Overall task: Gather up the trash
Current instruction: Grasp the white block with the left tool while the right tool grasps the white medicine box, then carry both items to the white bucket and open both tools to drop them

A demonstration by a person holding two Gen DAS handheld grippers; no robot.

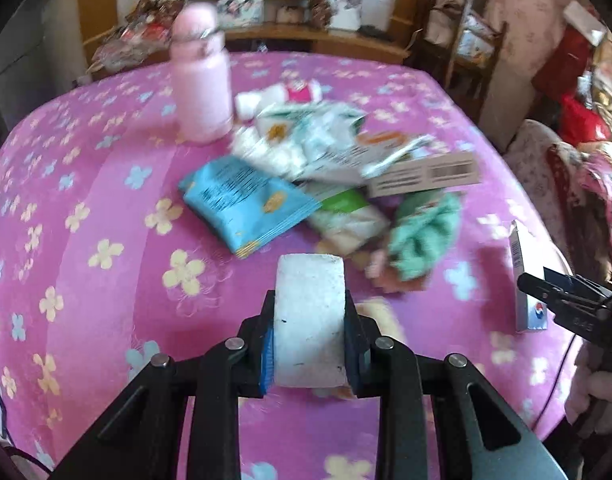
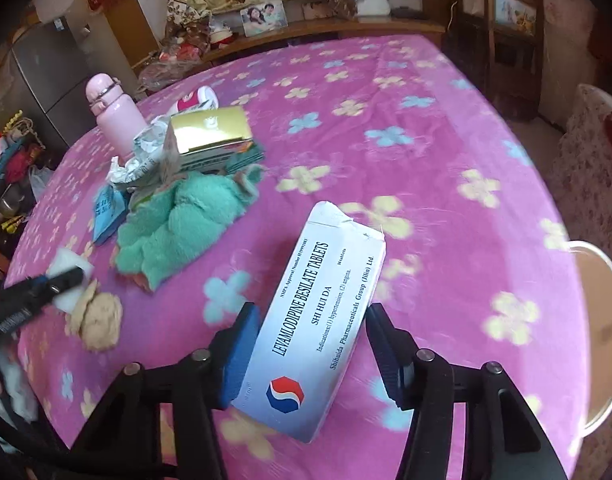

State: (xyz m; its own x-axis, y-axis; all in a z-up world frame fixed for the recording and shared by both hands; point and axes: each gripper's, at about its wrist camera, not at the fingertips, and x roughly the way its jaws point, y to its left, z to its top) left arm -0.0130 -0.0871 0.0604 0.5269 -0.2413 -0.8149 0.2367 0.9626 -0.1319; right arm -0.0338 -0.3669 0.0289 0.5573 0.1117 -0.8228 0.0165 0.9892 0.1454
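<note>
My left gripper (image 1: 310,304) is shut on a white foam block (image 1: 310,280), its pads pressing both sides just above the pink flowered cover (image 1: 85,200). From the right wrist view, the left gripper (image 2: 61,280) and that block (image 2: 71,262) are at the far left. My right gripper (image 2: 312,312) is shut on a white tablet box (image 2: 326,280) with a red and blue logo, a pad against each long edge. In the left wrist view, the right gripper (image 1: 546,288) and the tablet box (image 1: 526,276) are at the right edge. A trash pile (image 1: 306,148) lies beyond.
A pink bottle (image 1: 201,92) stands upright behind the pile. A blue packet (image 1: 245,200), a brown carton (image 1: 422,176), a teal cloth (image 2: 181,224), a gold box (image 2: 209,128) and a beige crumpled lump (image 2: 99,320) lie around it. A pale round rim (image 2: 602,280) borders the right side.
</note>
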